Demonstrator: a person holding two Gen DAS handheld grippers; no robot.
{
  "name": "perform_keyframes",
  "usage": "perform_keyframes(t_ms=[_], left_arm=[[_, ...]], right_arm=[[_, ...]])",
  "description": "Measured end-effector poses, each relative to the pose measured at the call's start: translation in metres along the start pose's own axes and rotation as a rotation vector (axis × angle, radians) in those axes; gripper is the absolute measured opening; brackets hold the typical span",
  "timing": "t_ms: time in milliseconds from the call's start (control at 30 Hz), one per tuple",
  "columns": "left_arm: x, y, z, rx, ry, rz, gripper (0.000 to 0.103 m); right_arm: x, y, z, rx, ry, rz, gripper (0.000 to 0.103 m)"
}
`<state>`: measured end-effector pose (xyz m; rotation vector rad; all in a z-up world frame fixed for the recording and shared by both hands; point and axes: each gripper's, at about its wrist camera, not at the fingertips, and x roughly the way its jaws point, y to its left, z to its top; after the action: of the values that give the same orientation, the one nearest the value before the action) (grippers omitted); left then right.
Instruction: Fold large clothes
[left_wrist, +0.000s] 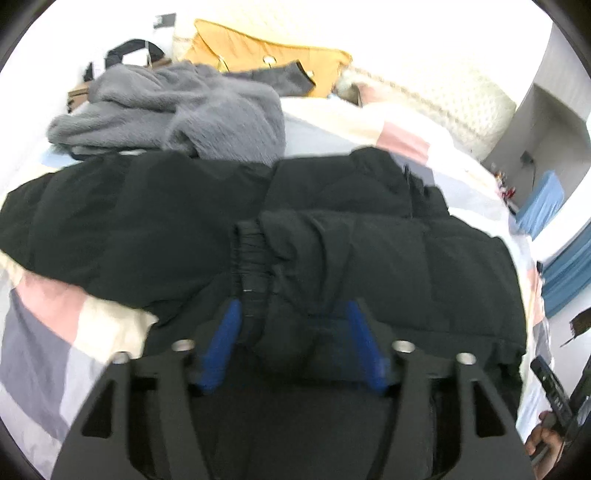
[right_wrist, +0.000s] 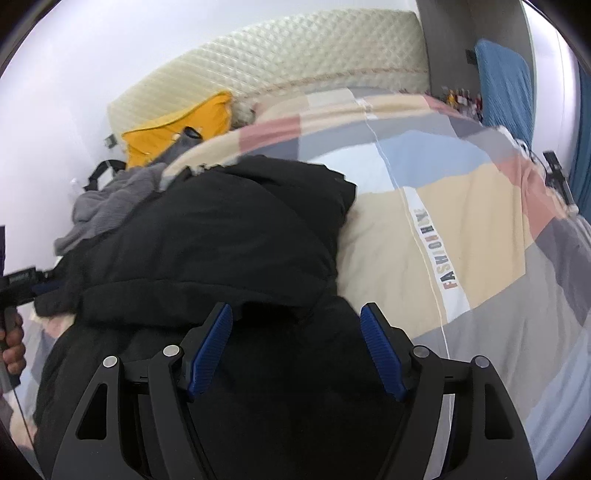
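Bedding in pastel patchwork covers the bed (right_wrist: 461, 229), and the black padded jacket (left_wrist: 332, 229) lies spread across it, just in front of a grey sweater (left_wrist: 177, 110). Puffy, soft and probably light, it would likely slump and slide; the ribbed cuff (left_wrist: 251, 266) or hem seems the surest hold. Left hand-held gripper (left_wrist: 291, 317) and right hand-held gripper (right_wrist: 295, 317) hang spread above the jacket, pinching nothing.
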<state>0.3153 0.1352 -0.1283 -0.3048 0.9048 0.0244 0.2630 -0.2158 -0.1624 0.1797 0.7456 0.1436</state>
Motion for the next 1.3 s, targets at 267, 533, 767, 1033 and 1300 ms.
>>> perform_keyframes(t_ms=[267,533,767,1033,1300], left_arm=[[-0.068,0.023,-0.001,-0.024,-0.086,-0.028,0.065],[-0.135,0.065,0.012,-0.063,-0.172,0.004,0.065],[-0.184,0.124,0.037,-0.081,-0.26,0.111,0.066],[-0.204,0.227,0.058,-0.162,-0.336,0.31,0.066],[-0.165,0.316,0.035,-0.312,-0.269,0.25,0.076]], right_arm=[[-0.065,0.021,-0.023,-0.01,-0.113,0.057,0.071],[-0.126,0.028,-0.046,-0.02,-0.251,0.059,0.071],[-0.147,0.038,-0.08,-0.017,-0.266,0.085,0.071],[-0.149,0.058,-0.089,-0.093,-0.313,0.042,0.075],[-0.132,0.055,-0.084,-0.043,-0.29,-0.01,0.077]])
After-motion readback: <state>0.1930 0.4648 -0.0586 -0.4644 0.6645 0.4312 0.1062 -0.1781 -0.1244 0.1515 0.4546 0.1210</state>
